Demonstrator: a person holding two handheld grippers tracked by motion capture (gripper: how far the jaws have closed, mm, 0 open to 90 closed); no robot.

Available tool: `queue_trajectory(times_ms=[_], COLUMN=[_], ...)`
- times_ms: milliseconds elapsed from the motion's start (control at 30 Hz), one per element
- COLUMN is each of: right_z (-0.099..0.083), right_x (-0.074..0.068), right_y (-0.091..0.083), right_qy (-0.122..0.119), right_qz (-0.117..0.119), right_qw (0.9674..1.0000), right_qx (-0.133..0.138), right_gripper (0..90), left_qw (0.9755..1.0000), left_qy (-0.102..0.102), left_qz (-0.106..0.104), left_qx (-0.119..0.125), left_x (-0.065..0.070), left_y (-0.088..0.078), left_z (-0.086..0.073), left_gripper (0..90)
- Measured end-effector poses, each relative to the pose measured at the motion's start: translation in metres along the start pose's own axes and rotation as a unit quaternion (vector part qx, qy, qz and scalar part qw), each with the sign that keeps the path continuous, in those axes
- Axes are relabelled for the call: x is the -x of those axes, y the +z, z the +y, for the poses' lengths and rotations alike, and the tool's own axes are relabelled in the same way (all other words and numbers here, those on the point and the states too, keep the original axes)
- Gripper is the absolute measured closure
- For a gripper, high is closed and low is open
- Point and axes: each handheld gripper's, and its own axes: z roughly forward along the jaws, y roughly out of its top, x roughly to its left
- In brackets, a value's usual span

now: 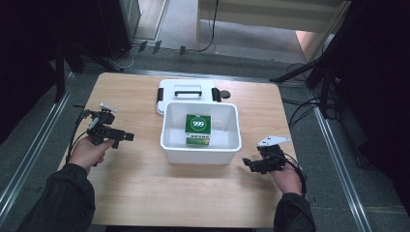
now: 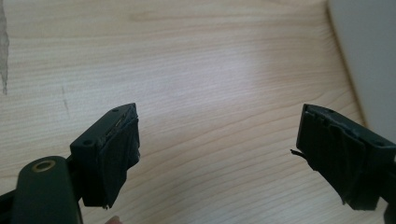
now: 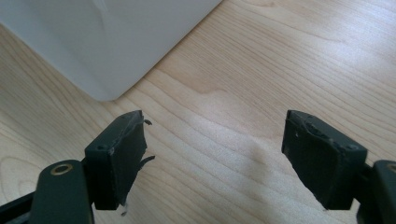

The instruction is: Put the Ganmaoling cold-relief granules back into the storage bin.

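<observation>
- Both grippers, left (image 1: 126, 137) and right (image 1: 247, 163), hold their jaws apart with nothing between them, flanking the white bin (image 1: 200, 153) at frame centre.
- Green 999 box (image 1: 198, 129) sits inside the bin.
- Lid (image 1: 186, 92) lies behind; judged next: grip it squarely by both ends.

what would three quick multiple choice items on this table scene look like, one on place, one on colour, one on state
1. Where is the green box?
A. inside the white bin
B. on the lid
C. on the bare table

2. What colour is the lid's handle?
A. red
B. black
C. yellow

3. How do the left gripper and right gripper stand?
A. both clamped on the bin
B. one holds the box
C. both open, nothing between the jaws

Answers: 1 A, the box sits within the bin's walls; 2 B, the handle looks dark against the white lid; 3 C, bare wood shows between each pair of jaws.
</observation>
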Motion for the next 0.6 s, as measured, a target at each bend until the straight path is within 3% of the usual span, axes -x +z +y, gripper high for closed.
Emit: queue_trajectory(times_ms=[267, 600], right_z=[0.002, 0.003], right_x=[0.0, 0.001], right_y=[0.0, 0.0], right_qy=[0.001, 0.005], right_qz=[0.004, 0.004], right_qw=[1.0, 1.0], right_qx=[0.005, 0.006], right_gripper=[22.0, 21.9], left_qw=[0.9996, 0.9995], left_qy=[0.0, -0.012], left_qz=[-0.006, 0.009], left_qx=[0.026, 0.029], left_x=[-0.002, -0.007], left_y=[-0.005, -0.002], left_z=[-0.009, -0.016], left_gripper=[14.0, 14.1])
